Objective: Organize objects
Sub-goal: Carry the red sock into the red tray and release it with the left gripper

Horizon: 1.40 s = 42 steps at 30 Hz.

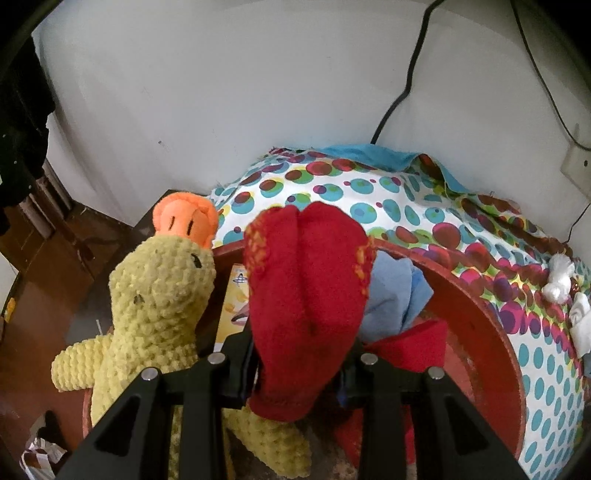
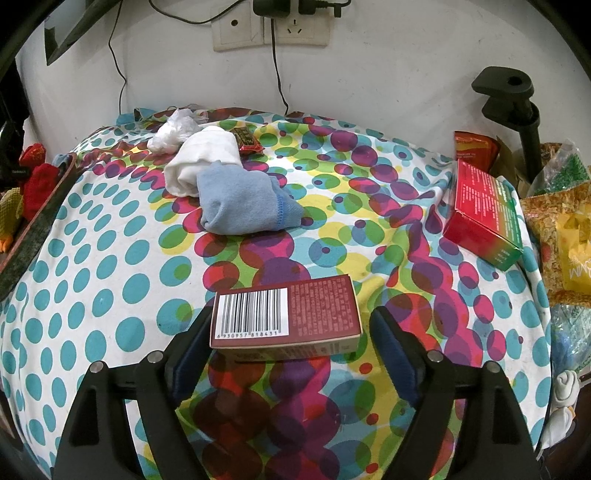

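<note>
My left gripper (image 1: 295,373) is shut on a red sock (image 1: 306,295) and holds it over a red round tub (image 1: 476,306). In the tub lie a yellow knitted duck (image 1: 155,306), a light blue cloth (image 1: 399,291), another red cloth (image 1: 410,343) and a yellow packet (image 1: 232,306). My right gripper (image 2: 288,332) is open, its fingers on either side of a dark red box with a barcode (image 2: 284,317) that lies on the dotted cloth (image 2: 110,258). Farther back lie a rolled blue sock (image 2: 240,203) and a white sock (image 2: 199,162).
A red and green box (image 2: 484,214) lies at the table's right edge beside snack bags (image 2: 565,236). A crumpled plastic bag (image 2: 173,129) and a small dark red packet (image 2: 247,140) lie at the back. Cables hang from wall sockets (image 2: 269,29). The tub's rim (image 2: 40,214) shows at the left.
</note>
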Available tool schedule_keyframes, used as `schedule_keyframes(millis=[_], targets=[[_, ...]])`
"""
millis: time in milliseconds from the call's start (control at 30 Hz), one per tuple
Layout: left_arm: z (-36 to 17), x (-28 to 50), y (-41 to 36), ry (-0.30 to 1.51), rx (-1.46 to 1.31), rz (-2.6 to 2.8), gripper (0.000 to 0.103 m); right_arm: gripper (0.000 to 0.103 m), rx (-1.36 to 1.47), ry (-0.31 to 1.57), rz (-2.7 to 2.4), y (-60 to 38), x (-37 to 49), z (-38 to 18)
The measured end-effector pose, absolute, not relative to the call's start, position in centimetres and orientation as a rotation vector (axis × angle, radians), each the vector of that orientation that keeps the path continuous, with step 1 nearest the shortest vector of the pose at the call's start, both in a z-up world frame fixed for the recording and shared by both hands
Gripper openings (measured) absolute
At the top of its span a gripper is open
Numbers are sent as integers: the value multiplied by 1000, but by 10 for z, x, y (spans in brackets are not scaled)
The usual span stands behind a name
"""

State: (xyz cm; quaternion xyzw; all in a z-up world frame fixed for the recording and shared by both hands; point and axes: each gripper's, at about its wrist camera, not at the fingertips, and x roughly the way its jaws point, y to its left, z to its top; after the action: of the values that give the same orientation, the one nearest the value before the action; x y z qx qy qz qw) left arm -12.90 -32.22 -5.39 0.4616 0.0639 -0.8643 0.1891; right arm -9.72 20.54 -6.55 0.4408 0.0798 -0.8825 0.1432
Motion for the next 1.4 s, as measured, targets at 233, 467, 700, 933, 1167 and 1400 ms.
schedule_keyframes(millis=[233, 467, 700, 933, 1167, 1400], targets=[[-55, -130, -319, 122, 1295, -2437, 34, 83, 1272, 231, -2545, 205, -98, -66], [-52, -124, -326, 153, 1291, -2423, 36, 84, 1272, 230, -2545, 205, -98, -66], [-43, -108, -327, 188, 1282, -2447, 37, 85, 1273, 230, -2546, 204, -99, -66], [-32, -85, -323, 227, 1279, -2477, 37, 85, 1274, 229, -2547, 204, -99, -66], [-32, -94, -325, 216, 1303, -2472, 49, 85, 1275, 228, -2548, 204, -99, -66], [-33, -101, -321, 196, 1302, -2485, 50, 85, 1277, 228, -2548, 204, -100, -66]])
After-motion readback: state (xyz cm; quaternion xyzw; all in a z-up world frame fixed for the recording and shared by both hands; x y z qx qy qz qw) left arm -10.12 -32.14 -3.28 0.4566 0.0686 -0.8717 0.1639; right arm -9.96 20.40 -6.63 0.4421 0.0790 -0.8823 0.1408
